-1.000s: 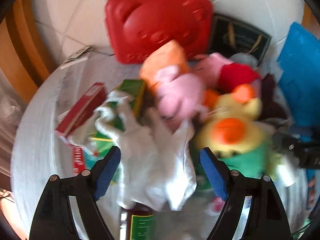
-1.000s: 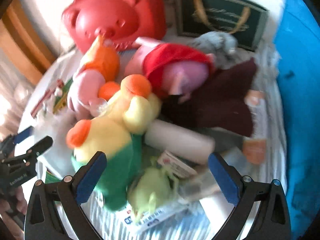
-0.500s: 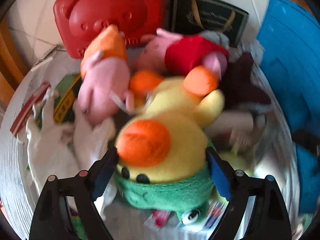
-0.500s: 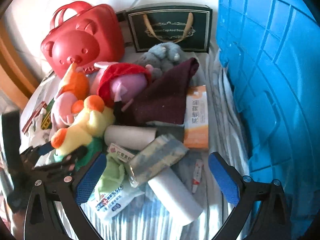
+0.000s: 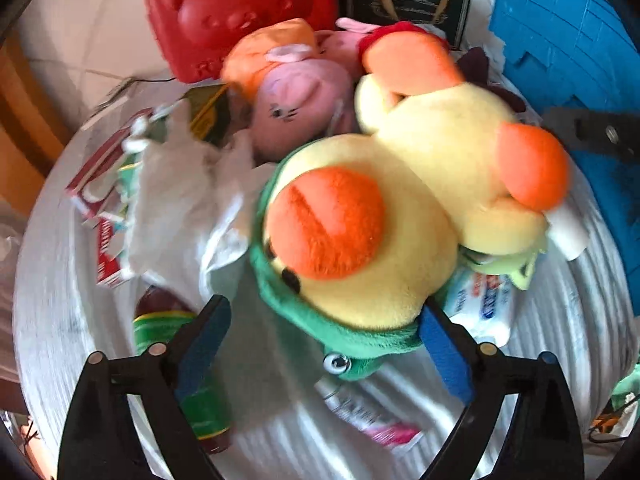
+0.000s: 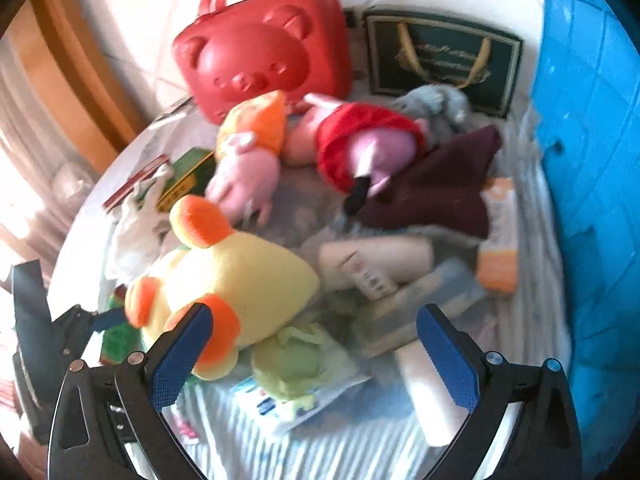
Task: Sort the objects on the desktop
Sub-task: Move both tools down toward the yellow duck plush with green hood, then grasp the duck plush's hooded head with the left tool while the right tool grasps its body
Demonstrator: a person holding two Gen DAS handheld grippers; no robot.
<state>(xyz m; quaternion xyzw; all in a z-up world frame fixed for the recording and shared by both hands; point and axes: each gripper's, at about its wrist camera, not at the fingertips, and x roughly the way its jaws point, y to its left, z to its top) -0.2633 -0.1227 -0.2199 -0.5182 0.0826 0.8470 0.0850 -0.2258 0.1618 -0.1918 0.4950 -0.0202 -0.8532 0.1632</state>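
- The sorting looks barely begun: the table (image 6: 532,264) is heaped from edge to edge with toys, boxes, rolls and cloths.
- The left gripper (image 5: 324,344) has its fingers spread wide around the green-hooded head of the yellow duck toy (image 5: 400,216); the right-hand pad seems to touch the hood, the other stands clear, so it is not gripped.
- The duck lies near the middle of the table, towards its near edge.
- The right gripper (image 6: 312,344) hangs released, holding nothing, over a pale green pouch (image 6: 296,364).
- The blue bin (image 6: 592,184) at the right edge is the likely destination; its inside is hidden.
- Left to sort: pink pig toys (image 6: 248,168), red bear case (image 6: 264,48), dark bag (image 6: 440,56).
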